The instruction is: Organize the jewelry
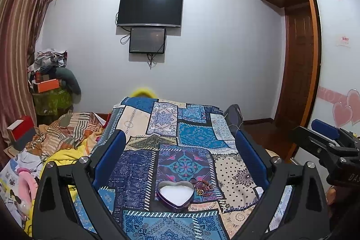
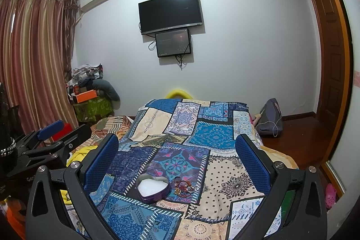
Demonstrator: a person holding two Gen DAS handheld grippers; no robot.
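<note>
Both hand-held grippers, left and right, hover spread above the heart tin.

Little here can be read. In my left wrist view, my right tool comes in from the right, and its black body carries white capitals that begin "DAS" before the frame edge cuts them off. In my right wrist view, my left tool sits off to the left, and its dark body shows pale letters starting "Gen", the rest hidden. Far right of my left tool, a small sign on the wardrobe door bears red characters too small to make out.
</note>
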